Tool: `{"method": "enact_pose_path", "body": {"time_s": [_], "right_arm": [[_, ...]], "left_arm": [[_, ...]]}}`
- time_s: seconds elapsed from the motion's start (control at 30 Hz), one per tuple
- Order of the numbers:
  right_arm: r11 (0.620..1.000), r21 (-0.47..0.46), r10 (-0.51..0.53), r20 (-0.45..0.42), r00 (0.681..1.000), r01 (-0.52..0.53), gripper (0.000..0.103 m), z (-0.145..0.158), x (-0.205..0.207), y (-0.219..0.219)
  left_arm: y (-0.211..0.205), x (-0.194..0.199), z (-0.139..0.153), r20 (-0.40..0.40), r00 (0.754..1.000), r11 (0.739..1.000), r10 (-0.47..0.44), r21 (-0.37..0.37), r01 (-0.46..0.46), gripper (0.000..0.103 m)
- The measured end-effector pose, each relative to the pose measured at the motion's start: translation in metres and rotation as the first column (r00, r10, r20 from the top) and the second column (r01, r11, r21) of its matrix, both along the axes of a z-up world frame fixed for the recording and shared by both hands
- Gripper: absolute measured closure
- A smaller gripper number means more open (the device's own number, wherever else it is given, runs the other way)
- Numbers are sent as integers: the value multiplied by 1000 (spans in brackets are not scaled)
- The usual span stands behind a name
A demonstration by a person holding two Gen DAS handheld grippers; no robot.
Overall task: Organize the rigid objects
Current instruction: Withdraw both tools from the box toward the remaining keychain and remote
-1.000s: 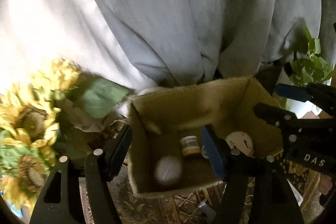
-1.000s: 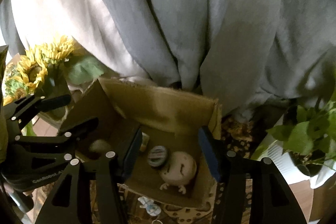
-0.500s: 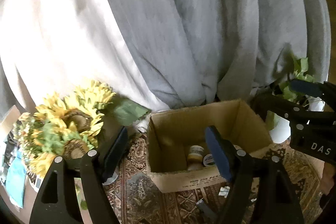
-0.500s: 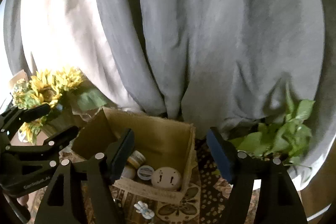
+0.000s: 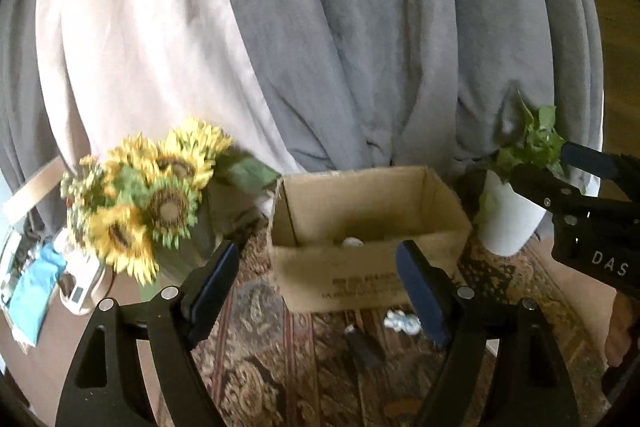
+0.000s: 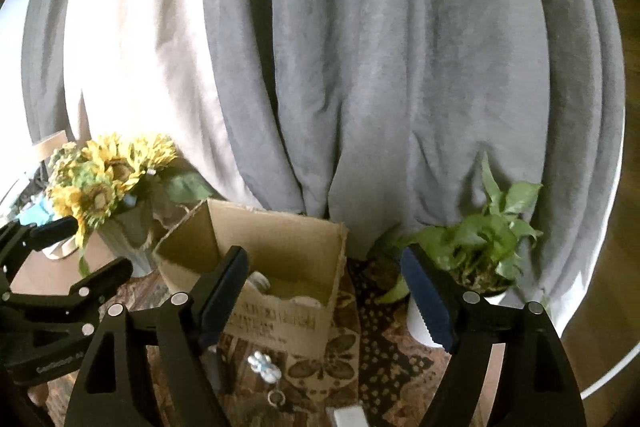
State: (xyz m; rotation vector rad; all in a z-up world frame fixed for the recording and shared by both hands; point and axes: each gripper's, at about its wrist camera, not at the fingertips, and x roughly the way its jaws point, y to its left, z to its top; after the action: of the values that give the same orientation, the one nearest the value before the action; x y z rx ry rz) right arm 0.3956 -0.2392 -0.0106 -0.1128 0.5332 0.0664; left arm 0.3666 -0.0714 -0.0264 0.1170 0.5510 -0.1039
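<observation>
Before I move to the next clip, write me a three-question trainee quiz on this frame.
1. True or false: the left gripper holds an item.
2. What stands right of the box: A) sunflowers B) potted plant C) lamp?
3. Fill in: the flower trinket lies on the ____, in front of the box.

Key:
1. False; both the left and the right gripper are open and empty.
2. B, the potted plant; the sunflowers stand to the left.
3. rug.

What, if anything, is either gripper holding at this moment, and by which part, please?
Nothing is held. The left gripper and the right gripper are both open, fingers spread apart, with only the cardboard box beyond them.
</observation>
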Motion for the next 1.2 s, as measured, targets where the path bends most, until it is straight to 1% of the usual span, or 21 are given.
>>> {"method": "enact_pose_path", "body": {"time_s": [0.27,0.4,0.6,0.73,0.83,1.0,1.1,1.17,1.2], "right_arm": [[999,2,41,-26,999,-41,22,-17,-27,-4],[997,11,75,-69,995,-74,22,-36,-30,-6],[989,25,148,-152,977,-146,22,-71,-23,-8],[978,39,207,-213,955,-203,22,-98,-12,-9],[970,59,242,-259,935,-235,22,-113,-2,-10],[957,67,290,-320,902,-284,24,-138,16,-6],[946,85,321,-369,873,-312,25,-156,27,-2],[938,113,345,-401,849,-328,28,-168,35,0],[936,127,352,-413,840,-329,29,-173,38,0]], "left_arm": [[-5,-30,-24,-28,998,998,56,-8,-57,20],[-8,-36,-44,-47,993,994,105,1,-105,20],[-15,-33,-70,-96,982,986,161,-19,-164,21],[-15,-29,-83,-139,970,978,200,-39,-207,21],[-17,-21,-94,-178,959,972,222,-39,-233,22],[-14,-1,-113,-262,937,962,232,-82,-261,28],[-13,16,-124,-320,919,955,229,-107,-275,32],[-12,27,-132,-353,908,952,226,-116,-282,33],[-12,34,-137,-375,900,951,223,-121,-286,35]]}}
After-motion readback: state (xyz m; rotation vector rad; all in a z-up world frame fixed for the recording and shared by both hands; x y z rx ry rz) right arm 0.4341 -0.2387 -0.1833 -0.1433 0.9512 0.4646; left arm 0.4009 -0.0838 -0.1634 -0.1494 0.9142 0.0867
